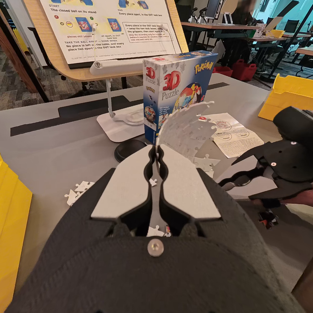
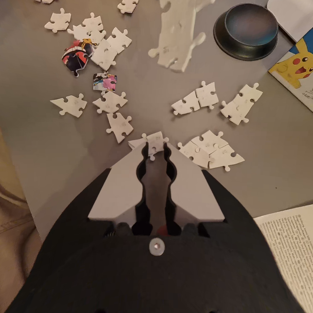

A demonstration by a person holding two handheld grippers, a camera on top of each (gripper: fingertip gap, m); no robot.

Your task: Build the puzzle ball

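Observation:
My left gripper [image 1: 156,152] is shut on the lower edge of the part-built puzzle ball shell [image 1: 183,128] and holds it upright over the table, white inner side facing me. The shell also shows blurred at the top of the right wrist view [image 2: 176,33]. My right gripper [image 2: 155,147] is shut on a white puzzle piece [image 2: 155,140] low over the table, and it also shows in the left wrist view [image 1: 221,183]. Several loose white pieces [image 2: 111,101] and two coloured ones [image 2: 76,55] lie on the grey table. A joined group of three [image 2: 210,150] lies just right of my right fingertips.
The black ball stand [image 2: 245,30] sits beyond the pieces, left of the shell in the left wrist view [image 1: 128,150]. The puzzle box [image 1: 177,88] stands behind the shell. A leaflet [image 1: 237,133] lies to the right. Yellow bins [image 1: 291,94] flank the table. A tilted instruction board [image 1: 105,33] stands behind.

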